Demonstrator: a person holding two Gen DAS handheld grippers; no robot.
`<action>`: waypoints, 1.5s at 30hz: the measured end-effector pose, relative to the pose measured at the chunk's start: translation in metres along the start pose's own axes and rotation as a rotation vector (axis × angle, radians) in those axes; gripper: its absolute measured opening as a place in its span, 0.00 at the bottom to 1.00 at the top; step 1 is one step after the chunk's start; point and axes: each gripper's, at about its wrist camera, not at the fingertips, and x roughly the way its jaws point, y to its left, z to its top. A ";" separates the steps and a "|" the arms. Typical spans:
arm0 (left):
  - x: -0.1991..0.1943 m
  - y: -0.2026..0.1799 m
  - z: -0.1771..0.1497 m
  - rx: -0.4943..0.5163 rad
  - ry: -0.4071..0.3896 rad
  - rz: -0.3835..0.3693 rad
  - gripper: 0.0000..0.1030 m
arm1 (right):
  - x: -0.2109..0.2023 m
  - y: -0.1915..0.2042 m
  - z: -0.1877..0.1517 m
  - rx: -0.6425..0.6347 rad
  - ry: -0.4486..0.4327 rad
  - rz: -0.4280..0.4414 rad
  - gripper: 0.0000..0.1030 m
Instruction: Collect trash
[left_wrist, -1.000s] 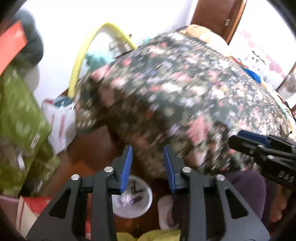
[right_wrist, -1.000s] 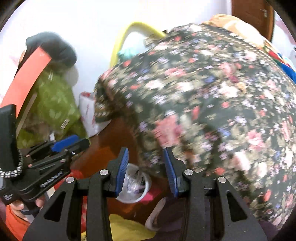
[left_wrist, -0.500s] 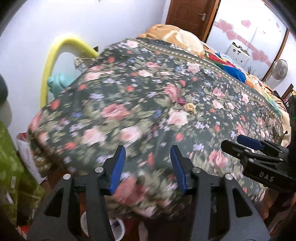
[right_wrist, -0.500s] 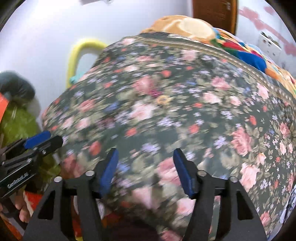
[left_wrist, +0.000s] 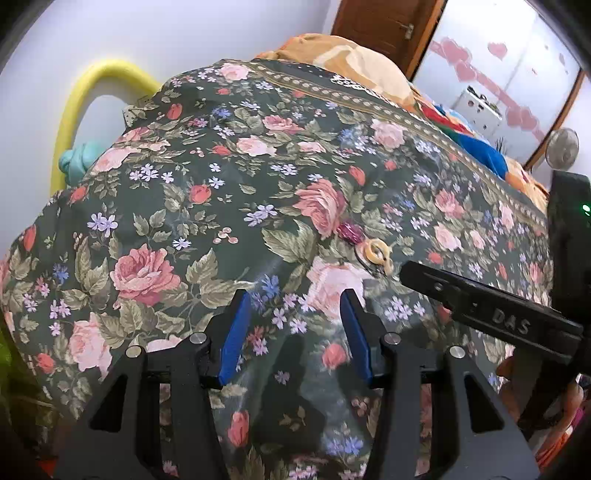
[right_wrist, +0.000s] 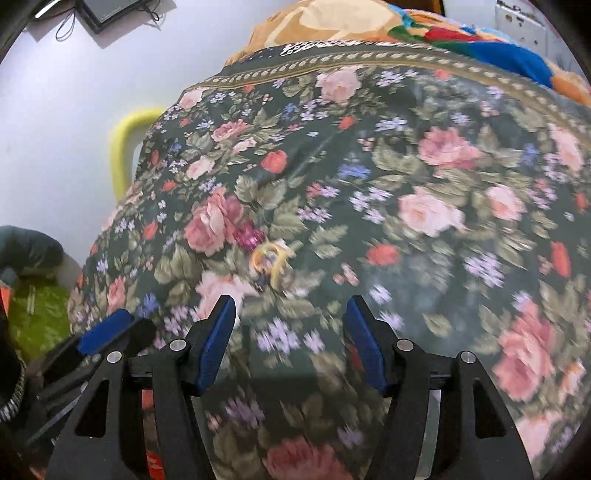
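"DAS" on right claw (left_wrist: 406, 275) (embossed)

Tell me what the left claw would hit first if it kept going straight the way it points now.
Most likely the flowered bedspread: the open, empty left claw points down at bare cloth. The small wrappers lie further on and to the right, probably off that line, though depth is hard to judge.

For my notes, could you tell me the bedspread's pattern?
Dark green bedspread with pink roses; left wrist view.

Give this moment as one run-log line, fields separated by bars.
left gripper: open, empty | right gripper: open, empty | wrappers: on floral bedspread, untouched
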 end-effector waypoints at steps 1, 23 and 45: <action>0.001 0.002 -0.001 -0.007 -0.007 -0.005 0.48 | 0.006 0.003 0.004 -0.006 0.001 -0.003 0.57; 0.056 -0.042 0.030 -0.025 0.098 -0.186 0.45 | -0.031 -0.046 -0.008 0.032 -0.005 -0.075 0.09; 0.056 -0.118 -0.022 0.232 0.013 -0.061 0.19 | -0.075 -0.123 -0.032 0.231 -0.098 -0.129 0.07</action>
